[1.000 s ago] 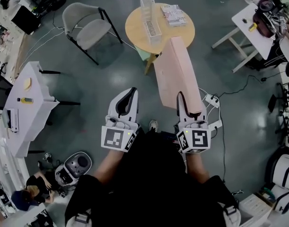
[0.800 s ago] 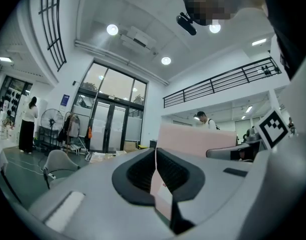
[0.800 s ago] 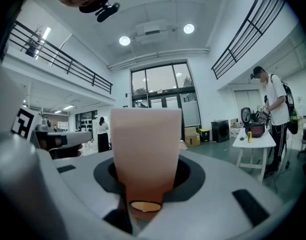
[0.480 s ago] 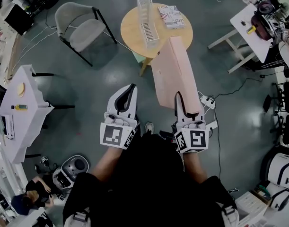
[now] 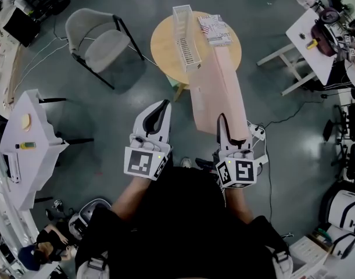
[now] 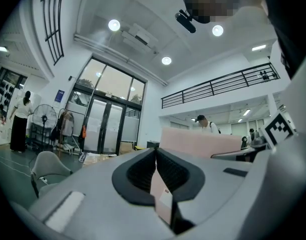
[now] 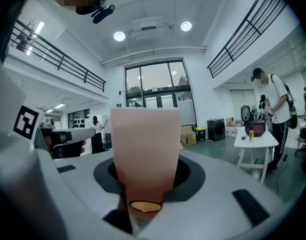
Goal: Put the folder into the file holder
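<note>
A long pale pink folder (image 5: 219, 92) sticks forward from my right gripper (image 5: 223, 122), which is shut on its near end. The folder's far end reaches over the edge of a round wooden table (image 5: 165, 39). On that table stands a tall clear file holder (image 5: 185, 35), just left of the folder's tip. In the right gripper view the folder (image 7: 145, 144) rises upright between the jaws of the right gripper (image 7: 145, 166). My left gripper (image 5: 161, 107) hovers beside it over the floor, jaws together at the tips and holding nothing. The left gripper view shows the left gripper (image 6: 155, 153) and the folder (image 6: 200, 141) off to the right.
A stack of magazines (image 5: 215, 28) lies on the round table right of the holder. A grey chair (image 5: 101, 39) stands left of the table. White desks sit at the left (image 5: 26, 138) and upper right (image 5: 314, 42). A power strip (image 5: 258, 133) and cables lie on the floor.
The folder's far end has come over the round table's edge, nearer the file holder. Both grippers keep their hold and spacing.
</note>
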{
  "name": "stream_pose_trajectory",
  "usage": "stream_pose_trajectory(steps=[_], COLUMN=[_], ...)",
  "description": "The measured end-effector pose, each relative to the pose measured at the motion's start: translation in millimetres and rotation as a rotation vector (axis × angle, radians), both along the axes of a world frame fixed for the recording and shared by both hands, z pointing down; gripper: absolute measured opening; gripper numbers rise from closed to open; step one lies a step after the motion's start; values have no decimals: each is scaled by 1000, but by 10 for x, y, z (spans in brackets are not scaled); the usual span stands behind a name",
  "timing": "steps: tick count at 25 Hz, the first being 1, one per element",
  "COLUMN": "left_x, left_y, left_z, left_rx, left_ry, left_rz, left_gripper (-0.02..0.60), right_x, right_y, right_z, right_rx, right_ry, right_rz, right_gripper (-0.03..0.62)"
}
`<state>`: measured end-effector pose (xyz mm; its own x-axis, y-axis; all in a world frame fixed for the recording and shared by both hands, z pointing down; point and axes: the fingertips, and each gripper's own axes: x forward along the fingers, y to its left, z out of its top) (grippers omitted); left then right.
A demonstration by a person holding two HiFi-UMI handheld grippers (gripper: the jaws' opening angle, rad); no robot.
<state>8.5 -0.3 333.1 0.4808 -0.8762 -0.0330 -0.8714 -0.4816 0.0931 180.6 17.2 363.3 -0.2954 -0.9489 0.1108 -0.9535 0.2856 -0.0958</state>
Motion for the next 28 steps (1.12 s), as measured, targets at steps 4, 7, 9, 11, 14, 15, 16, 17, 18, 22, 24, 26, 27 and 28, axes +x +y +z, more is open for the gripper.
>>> stream_pose_trajectory(steps=[4, 7, 9, 11, 14, 15, 16, 17, 18, 22, 24, 26, 27, 28], left_x=[-84, -101, -116, -132, -136, -136, -139, -146, -155, -192, -209, -224, -231, -239], left_y=[-281, -462, -575, -693, -858, -914, -967, -1018, -1066, -1257, -1348, -1429, -1461, -1490], left_z=[18, 37, 58, 79, 131, 152, 171, 186, 199, 254, 295, 338, 359, 375], left_rx=[-3, -11, -15, -15, -23, -27, -31, -34, -37, -50, -57, -64, -68, -71], left_ry=[5, 8, 13, 17, 19, 20, 21, 21, 21, 25, 28, 29, 30, 31], left_rz=[15, 28, 35, 42, 53, 57, 61, 66, 70, 83, 88, 93, 96, 100], left_gripper=[12, 12, 12, 12, 12, 12, 12, 12, 12, 12, 12, 12, 12, 12], right_x=[-83, -111, -132, -156, -164, -167, -176, -190, -208, -263, -286, -312, -325, -338], right_y=[-254, -426, -537, -666, -858, -919, -979, -1036, -1091, -1316, -1426, -1529, -1575, -1619], right_z=[-13, -58, -84, -107, -108, -108, -110, -114, -119, -121, -112, -98, -91, -85], right_rx=[5, 13, 20, 30, 42, 47, 52, 56, 59, 67, 74, 84, 90, 96], right_ry=[5, 5, 9, 13, 15, 15, 15, 16, 17, 16, 20, 25, 26, 28], right_rz=[12, 22, 29, 34, 40, 42, 44, 47, 49, 55, 56, 59, 60, 61], right_gripper=[126, 126, 126, 126, 126, 126, 126, 126, 126, 124, 124, 124, 124, 124])
